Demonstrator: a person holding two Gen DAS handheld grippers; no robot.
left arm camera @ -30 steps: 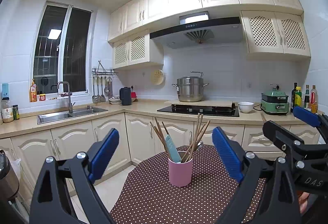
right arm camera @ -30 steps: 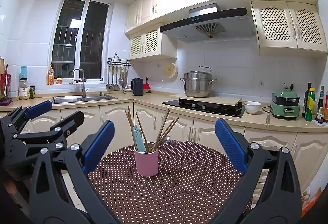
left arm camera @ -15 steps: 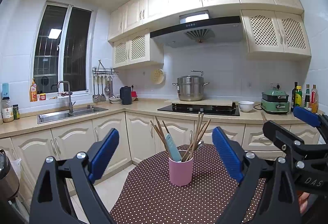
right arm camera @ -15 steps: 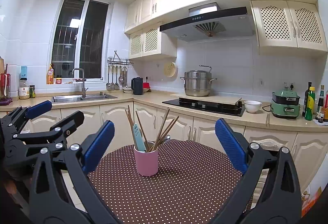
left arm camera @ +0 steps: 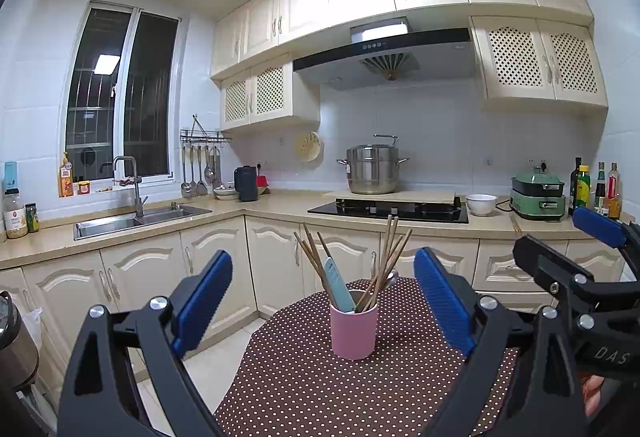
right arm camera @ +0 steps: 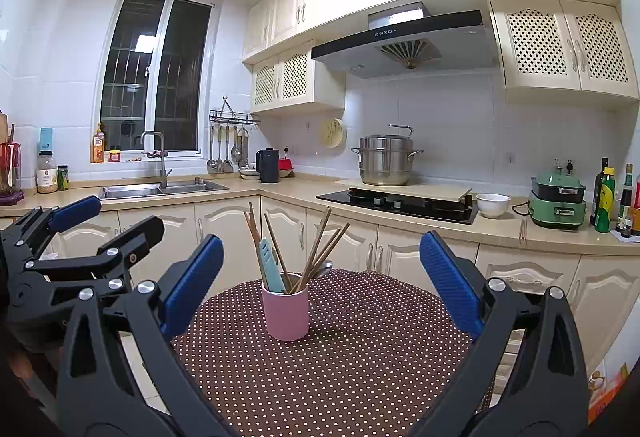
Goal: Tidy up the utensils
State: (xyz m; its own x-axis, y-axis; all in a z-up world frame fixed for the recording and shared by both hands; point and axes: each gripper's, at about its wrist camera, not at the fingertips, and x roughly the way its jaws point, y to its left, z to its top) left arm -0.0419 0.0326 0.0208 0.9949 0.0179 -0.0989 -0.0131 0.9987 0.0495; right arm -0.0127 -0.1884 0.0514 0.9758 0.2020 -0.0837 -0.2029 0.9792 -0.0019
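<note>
Both jaws wide, pink cup [left arm camera: 353, 329] mid-table [left arm camera: 304, 389]

**Black clamp-style grippers with blue ribbed pads**

The left gripper [left arm camera: 326, 301] is a pair of matte black plastic arms shaped like a spring clamp, each with a triangular cut-out near its base. Silver round-headed screws sit at the pivots. Each finger [left arm camera: 204, 301] ends in a long blue pad with fine ribbing. The right gripper [right arm camera: 320, 281] is built the same way; seen from the left wrist, its black body carries pale lettering reading "DAS".
</note>
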